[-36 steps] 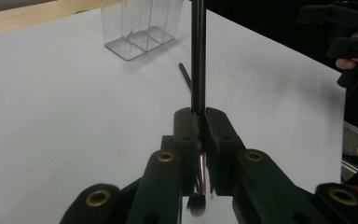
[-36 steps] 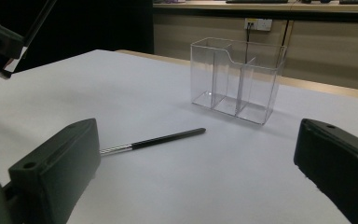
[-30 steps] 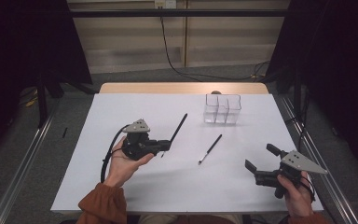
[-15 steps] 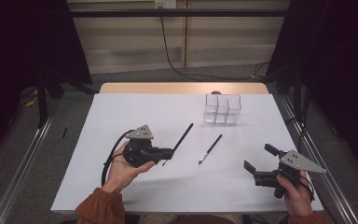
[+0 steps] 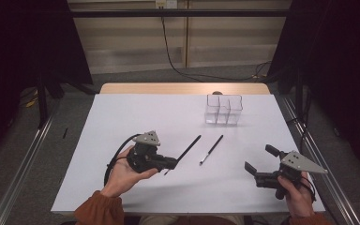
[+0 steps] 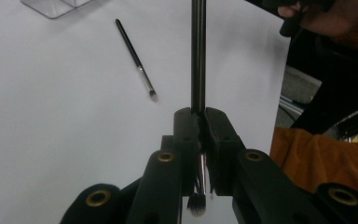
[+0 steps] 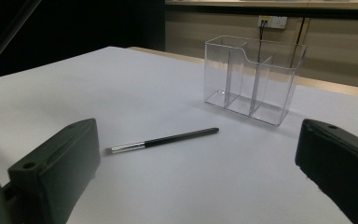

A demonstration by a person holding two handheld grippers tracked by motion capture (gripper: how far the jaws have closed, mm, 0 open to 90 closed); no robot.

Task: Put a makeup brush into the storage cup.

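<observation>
My left gripper is at the table's front left, shut on a black makeup brush. The brush handle sticks out past the jaws and its bristle end sits behind them. A second black brush with a silver ferrule lies flat on the white table just right of the held one, also seen in the left gripper view and the right gripper view. My right gripper stands open at the front right with nothing between its jaws, which point toward that loose brush.
A clear plastic organiser with three compartments stands empty at the back right, also ahead of my right gripper. The white table surface is bare to the left. Metal rails run along the floor on both sides.
My left hand has drawn slightly toward the front edge, and the held brush has swung lower, its far tip now farther right and closer to the loose brush. The right gripper has not moved.
</observation>
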